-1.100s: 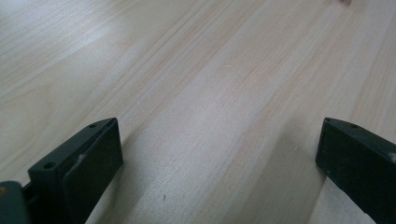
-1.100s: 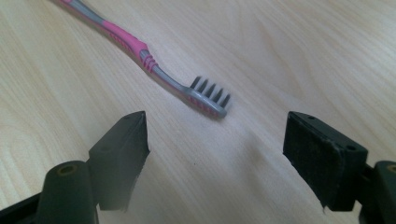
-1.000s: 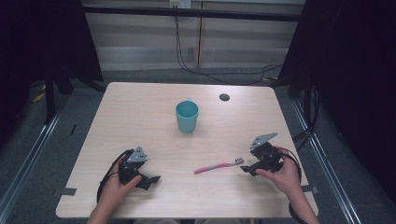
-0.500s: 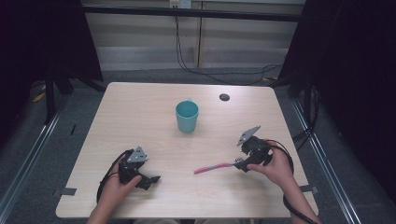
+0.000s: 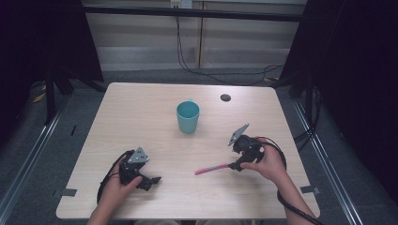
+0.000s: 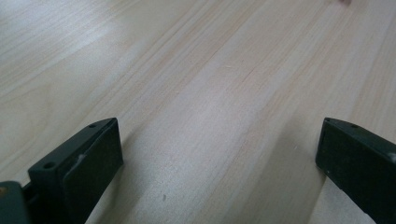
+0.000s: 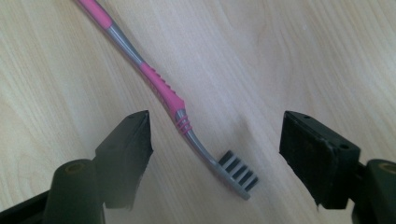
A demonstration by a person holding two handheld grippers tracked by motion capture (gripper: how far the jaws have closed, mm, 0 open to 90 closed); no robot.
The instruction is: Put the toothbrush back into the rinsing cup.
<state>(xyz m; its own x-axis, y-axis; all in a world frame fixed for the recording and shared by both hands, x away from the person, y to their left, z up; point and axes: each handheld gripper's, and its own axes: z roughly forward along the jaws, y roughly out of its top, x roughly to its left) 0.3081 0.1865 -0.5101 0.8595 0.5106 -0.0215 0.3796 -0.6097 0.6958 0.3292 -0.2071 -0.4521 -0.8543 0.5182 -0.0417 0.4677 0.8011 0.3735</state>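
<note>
— What does the toothbrush (image 7: 161, 86) look like?
— Pink and grey handle, dark bristles — lying flat on the table (image 5: 141, 117), its head between the wide-open jaws of the right gripper (image 7: 215, 154).
— And the left gripper (image 6: 219, 154)?
— Spread wide too — holding nothing.

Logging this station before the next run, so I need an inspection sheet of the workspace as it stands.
Surface: light wooden table, bare grain, no spills seen.
Job's things: pink and grey plastic toothbrush lying flat, bristle head between the right gripper's jaws.
Clutter: teal plastic cup upright; small dark round disc near the far edge.
Grippers: left gripper open over bare wood; right gripper open, not clamped.
Cables: black cable trailing along the right forearm.
Surroundings: dark curtains, grey floor.
</note>
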